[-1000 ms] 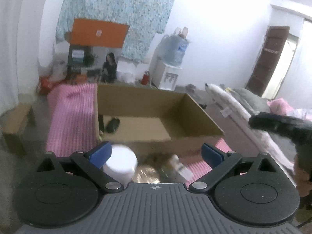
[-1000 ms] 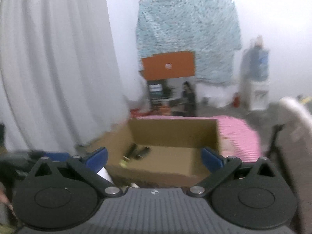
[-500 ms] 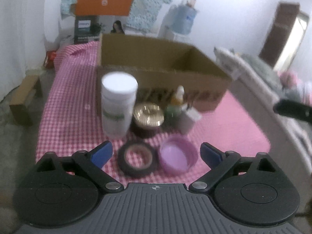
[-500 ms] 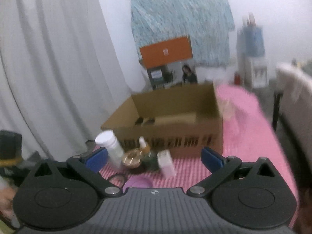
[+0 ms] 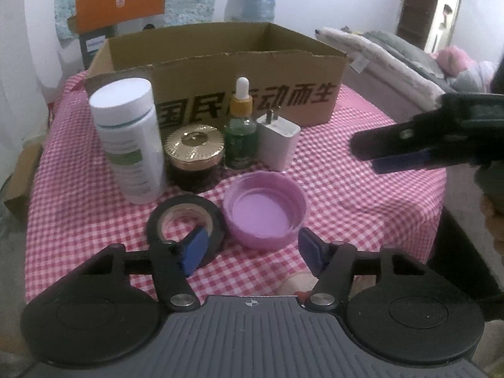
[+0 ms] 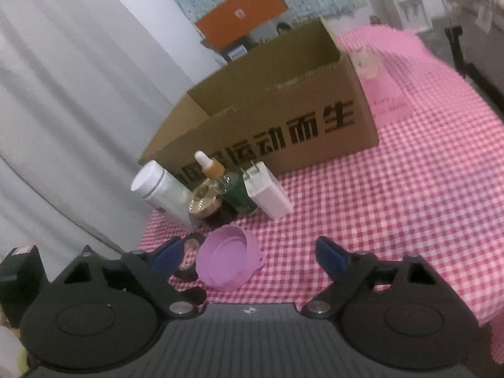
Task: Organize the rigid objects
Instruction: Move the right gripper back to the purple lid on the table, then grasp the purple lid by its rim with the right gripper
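Observation:
On the pink checked tablecloth (image 5: 346, 195), a purple lid (image 5: 264, 209) lies open side up beside a black tape roll (image 5: 186, 201). Behind them stand a white bottle (image 5: 129, 138), a gold-lidded jar (image 5: 195, 154), a green dropper bottle (image 5: 240, 132) and a white charger (image 5: 277, 141), in front of an open cardboard box (image 5: 245, 94). My left gripper (image 5: 252, 249) hovers just short of the lid, jaws closing, with nothing gripped. My right gripper (image 6: 249, 253) comes in from the right, jaws closing too, with the lid (image 6: 228, 261) just ahead of its fingers and untouched.
A pink card (image 6: 384, 91) lies on the cloth to the right of the box (image 6: 283, 126). Folded blankets (image 5: 393, 56) lie beyond the table's right edge. A white curtain (image 6: 63, 94) hangs on the left, and an orange box (image 5: 119, 3) stands behind.
Both grippers have sunk and tipped down, so the view has shifted from the box's inside to the items in front of it. Both jaws have narrowed, the left more.

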